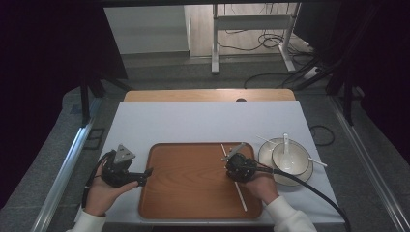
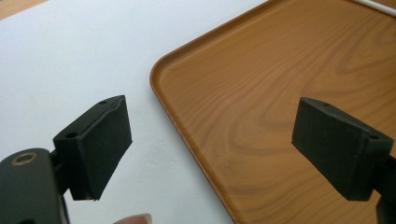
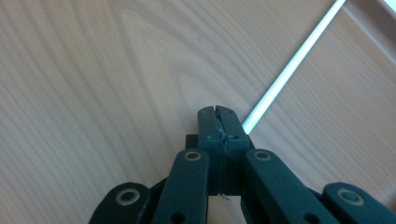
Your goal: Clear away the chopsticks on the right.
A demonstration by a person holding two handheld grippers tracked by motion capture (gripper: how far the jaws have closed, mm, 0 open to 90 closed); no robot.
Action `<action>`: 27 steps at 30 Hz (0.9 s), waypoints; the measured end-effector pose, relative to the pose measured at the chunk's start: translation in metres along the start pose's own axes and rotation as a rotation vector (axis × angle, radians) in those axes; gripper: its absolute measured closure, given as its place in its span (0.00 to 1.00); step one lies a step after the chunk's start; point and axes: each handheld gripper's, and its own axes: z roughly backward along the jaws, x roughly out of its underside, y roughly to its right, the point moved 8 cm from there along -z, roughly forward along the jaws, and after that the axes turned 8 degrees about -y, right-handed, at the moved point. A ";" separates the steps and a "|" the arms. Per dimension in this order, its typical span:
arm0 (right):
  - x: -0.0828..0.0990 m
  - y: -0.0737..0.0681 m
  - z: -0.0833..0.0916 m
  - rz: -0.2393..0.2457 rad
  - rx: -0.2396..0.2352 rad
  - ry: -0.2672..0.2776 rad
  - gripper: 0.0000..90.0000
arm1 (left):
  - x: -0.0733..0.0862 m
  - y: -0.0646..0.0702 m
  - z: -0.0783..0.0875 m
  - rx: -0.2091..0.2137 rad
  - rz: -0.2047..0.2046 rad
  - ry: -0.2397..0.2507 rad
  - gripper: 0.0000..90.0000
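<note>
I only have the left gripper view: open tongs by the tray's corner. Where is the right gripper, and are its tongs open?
Observer: The right gripper is over the tray's right half, tongs shut.
Operator: Holding anything?
Observer: I can't tell; a white chopstick lies on the tray and runs under its tips.
Operator: Anything beyond the tray?
Observer: Stacked bowls with a spoon stand just right of it.

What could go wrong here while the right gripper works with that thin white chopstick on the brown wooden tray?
The right gripper is shut beside the thin white chopstick, which looks to lie past its tip rather than between the jaws, so it may be pushed along the smooth brown wooden tray. A sideways sweep might also reach the white bowl with its spoon.
</note>
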 end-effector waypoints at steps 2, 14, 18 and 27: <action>0.003 0.003 0.000 -0.001 0.006 -0.001 1.00 | -0.001 0.001 0.000 0.002 0.006 0.008 0.13; 0.017 0.014 0.006 -0.047 0.029 -0.019 1.00 | 0.000 0.000 0.001 0.000 0.003 0.001 0.13; 0.022 0.017 0.007 -0.047 0.048 -0.032 1.00 | 0.000 -0.001 0.001 0.001 0.012 0.011 0.13; 0.035 0.022 0.011 -0.065 0.069 -0.047 1.00 | 0.000 -0.001 0.001 0.001 0.011 0.008 0.13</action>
